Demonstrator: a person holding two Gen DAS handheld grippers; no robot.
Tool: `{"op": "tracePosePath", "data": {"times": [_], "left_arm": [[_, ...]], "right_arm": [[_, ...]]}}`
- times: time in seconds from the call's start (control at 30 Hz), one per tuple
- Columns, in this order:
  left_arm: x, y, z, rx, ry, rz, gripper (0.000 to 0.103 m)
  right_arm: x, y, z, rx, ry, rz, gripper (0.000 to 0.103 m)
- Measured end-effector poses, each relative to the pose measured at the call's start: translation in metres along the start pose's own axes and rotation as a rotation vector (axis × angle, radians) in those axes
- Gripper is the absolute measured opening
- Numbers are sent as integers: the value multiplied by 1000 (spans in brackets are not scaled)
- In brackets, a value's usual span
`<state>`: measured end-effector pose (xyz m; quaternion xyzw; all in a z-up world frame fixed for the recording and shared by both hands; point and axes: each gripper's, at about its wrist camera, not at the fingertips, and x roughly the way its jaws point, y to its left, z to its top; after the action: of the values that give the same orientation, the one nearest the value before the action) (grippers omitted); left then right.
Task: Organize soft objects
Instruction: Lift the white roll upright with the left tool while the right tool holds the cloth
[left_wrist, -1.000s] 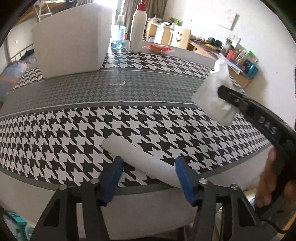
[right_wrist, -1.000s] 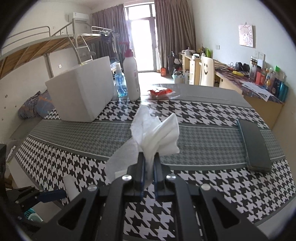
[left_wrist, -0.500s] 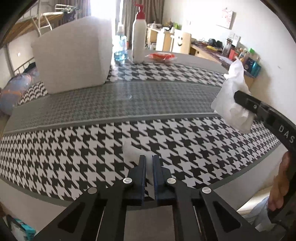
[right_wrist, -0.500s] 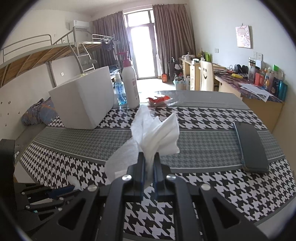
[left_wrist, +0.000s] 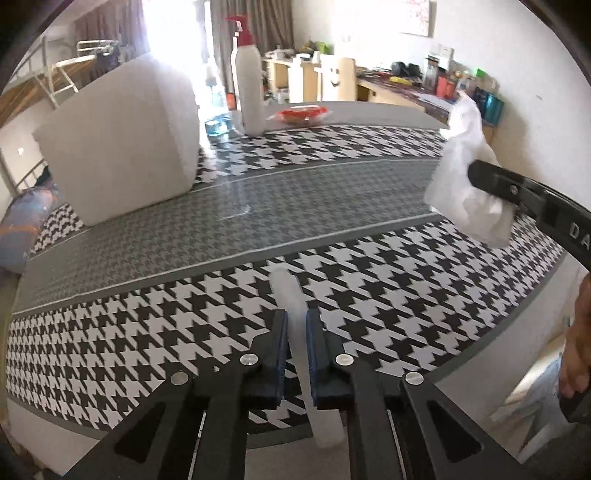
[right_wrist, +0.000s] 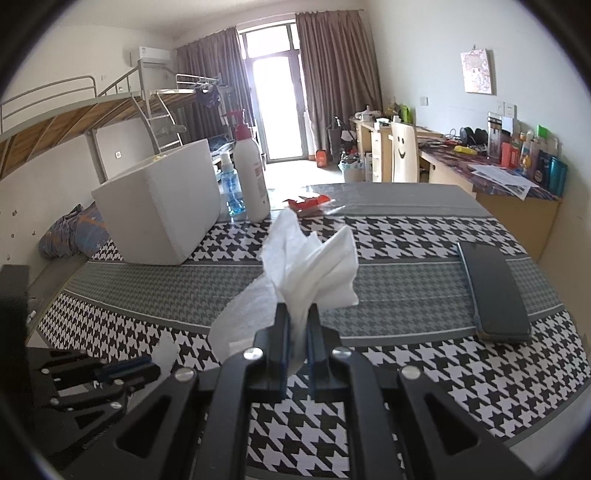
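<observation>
Left wrist view: the left gripper (left_wrist: 297, 332) has its blue-padded jaws clamped on a white rolled strip of soft foam-like material (left_wrist: 286, 291); the jaws closed on it within the last second. The roll runs lengthwise between the pads, one end sticking out ahead of them over the tabletop's near edge, the other end trailing back under the gripper. The tabletop (left_wrist: 155, 295) carries a black-and-white houndstooth cloth with a grey band across its middle. A large white foam box (left_wrist: 122, 147) stands toward the far left corner, with a white pump bottle with a red top (left_wrist: 247, 88) and a flat red packet (left_wrist: 303, 113) near the far edge. At the right edge, the right gripper (left_wrist: 480, 177) pinches a crumpled white paper tissue (left_wrist: 467, 184) in the air above the tabletop.

Right wrist view: the right gripper (right_wrist: 297, 325) is closed tightly on the crumpled tissue (right_wrist: 314, 266), which fans upward from the pads. A flat dark rectangular case (right_wrist: 495, 291) lies by the right edge. A small blue clear bottle (right_wrist: 232, 188) stands between the box (right_wrist: 159, 206) and the pump bottle (right_wrist: 251, 173). The left gripper (right_wrist: 147, 363) shows at the near left corner with the white roll (right_wrist: 164, 350).
</observation>
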<state>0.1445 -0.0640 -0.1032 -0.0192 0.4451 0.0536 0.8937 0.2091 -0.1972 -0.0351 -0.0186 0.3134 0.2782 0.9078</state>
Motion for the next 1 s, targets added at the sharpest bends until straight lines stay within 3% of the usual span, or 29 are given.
{"op": "tracePosePath", "data": {"times": [0.07, 0.2, 0.37, 0.53, 0.63, 0.73, 1.0], "left_arm": [[0, 1, -2, 1, 2, -3, 18], [4, 1, -8, 4, 14, 19, 22], [6, 8, -12, -16, 7, 22, 37], [10, 8, -16, -10, 32, -12, 39], [11, 5, -15, -11, 33, -19, 38], [11, 5, -12, -12, 31, -24, 17], [4, 8, 4, 3, -5, -69, 14]], "right_arm": [[1, 0, 0, -2, 2, -2, 11], [2, -1, 0, 3, 5, -3, 11], [3, 0, 0, -4, 4, 5, 11], [3, 1, 0, -6, 6, 8, 11], [3, -1, -1, 0, 6, 8, 11], [5, -2, -2, 2, 10, 9, 11], [3, -5, 1, 13, -2, 5, 11]]}}
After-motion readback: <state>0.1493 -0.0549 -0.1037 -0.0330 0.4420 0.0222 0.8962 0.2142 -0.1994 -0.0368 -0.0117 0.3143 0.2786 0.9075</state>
